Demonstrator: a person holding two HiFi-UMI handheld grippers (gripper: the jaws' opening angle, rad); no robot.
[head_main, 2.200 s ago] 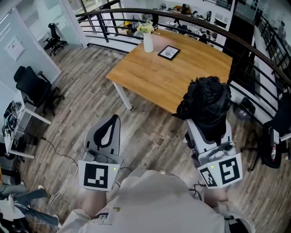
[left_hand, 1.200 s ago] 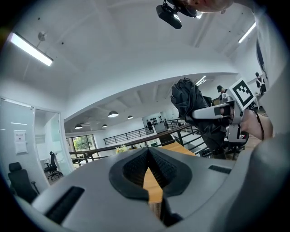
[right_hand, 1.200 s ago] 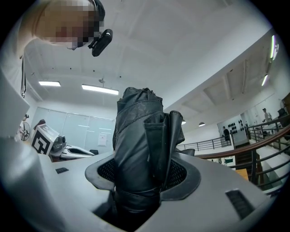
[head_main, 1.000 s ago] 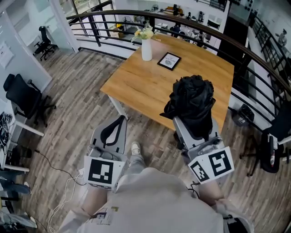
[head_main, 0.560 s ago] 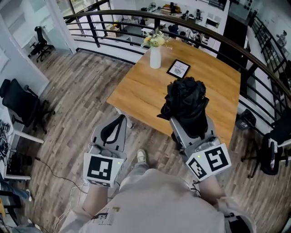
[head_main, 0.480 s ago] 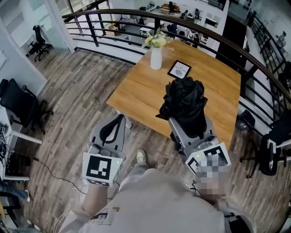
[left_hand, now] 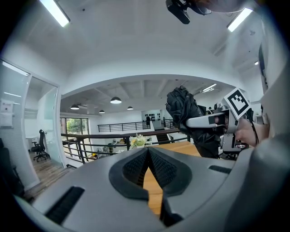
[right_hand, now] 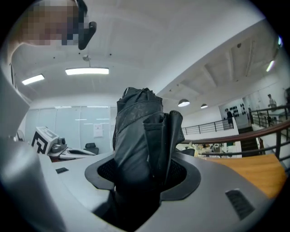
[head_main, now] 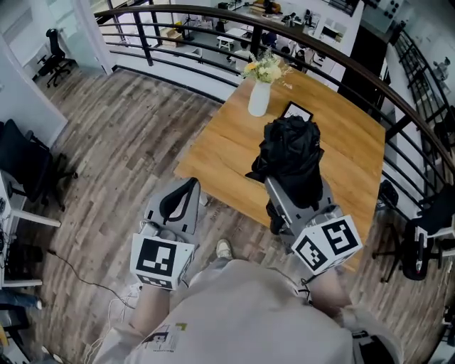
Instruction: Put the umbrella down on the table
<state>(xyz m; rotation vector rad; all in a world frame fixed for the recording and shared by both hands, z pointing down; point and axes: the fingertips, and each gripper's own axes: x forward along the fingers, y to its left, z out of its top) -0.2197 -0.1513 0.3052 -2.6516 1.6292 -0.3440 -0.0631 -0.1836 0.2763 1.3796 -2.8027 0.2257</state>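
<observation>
A folded black umbrella [head_main: 291, 156] stands upright between the jaws of my right gripper [head_main: 298, 190], which is shut on it; it hangs over the near edge of the wooden table [head_main: 227, 153]. The right gripper view shows the umbrella [right_hand: 140, 136] filling the gap between the pads. My left gripper [head_main: 178, 204] is shut with nothing in it, over the floor left of the table. In the left gripper view its pads meet [left_hand: 148, 168], and the umbrella [left_hand: 188, 115] shows at the right.
A white vase of flowers [head_main: 260, 92] and a framed picture [head_main: 297, 112] stand on the table's far part. A black railing [head_main: 213, 18] curves behind and to the right of the table. Office chairs [head_main: 21, 160] stand at the left. My shoe [head_main: 223, 249] shows on the wood floor.
I have walked toward the table: it has come nearer in the head view, and the umbrella in the right gripper now hangs over its near edge. Both grips are unchanged.
</observation>
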